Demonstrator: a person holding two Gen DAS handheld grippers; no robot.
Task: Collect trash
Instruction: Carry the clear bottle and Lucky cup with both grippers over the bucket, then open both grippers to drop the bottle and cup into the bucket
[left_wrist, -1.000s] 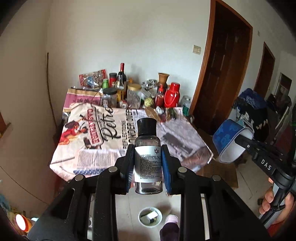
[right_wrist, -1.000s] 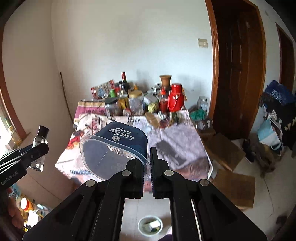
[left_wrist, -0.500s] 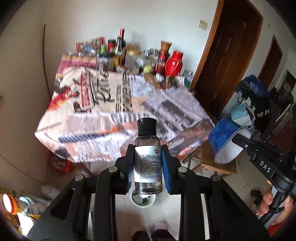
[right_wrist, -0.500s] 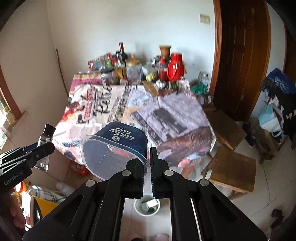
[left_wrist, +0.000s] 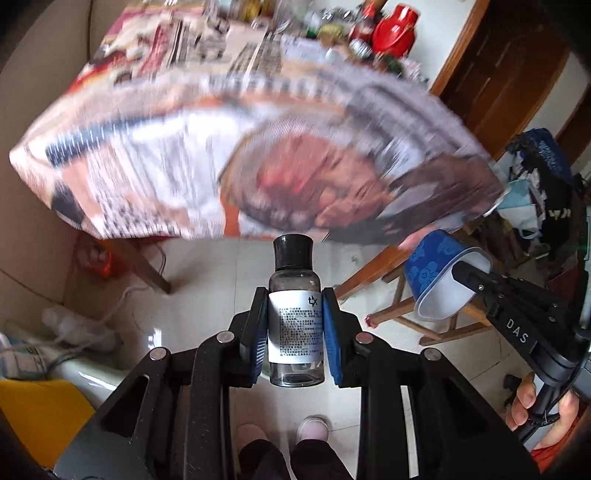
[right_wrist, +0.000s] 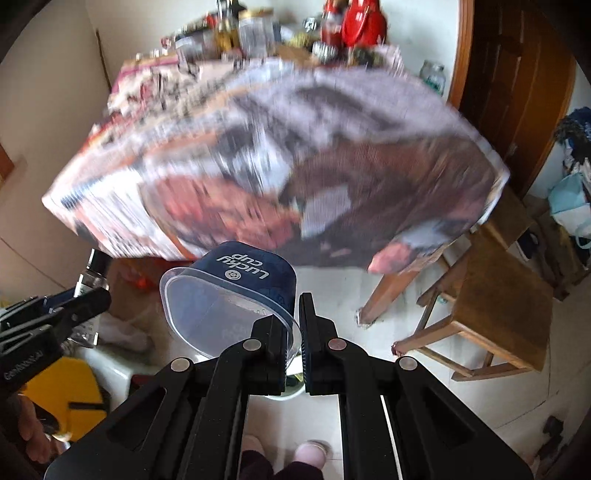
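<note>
My left gripper (left_wrist: 294, 325) is shut on a small clear bottle (left_wrist: 295, 328) with a black cap and white label, held upright above the tiled floor. My right gripper (right_wrist: 295, 332) is shut on the rim of a blue plastic cup (right_wrist: 236, 291) marked "Lucky cup", which lies on its side with its mouth towards me. The cup also shows in the left wrist view (left_wrist: 439, 277), and the bottle in the right wrist view (right_wrist: 90, 280). A small white trash bin (right_wrist: 291, 387) on the floor is mostly hidden behind the right fingers.
A table with a printed cloth (left_wrist: 258, 129) fills the upper view, blurred by motion, with bottles and a red jug (left_wrist: 393, 29) at its far end. Wooden stools (right_wrist: 491, 306) stand at the right. A yellow object (left_wrist: 40, 413) and clutter lie at the left. My feet (right_wrist: 291, 454) are below.
Both grippers have tilted downward and moved towards the table's near edge; the floor and stools now fill the lower view. The bin has slipped behind the fingers. Both holds are unchanged.
</note>
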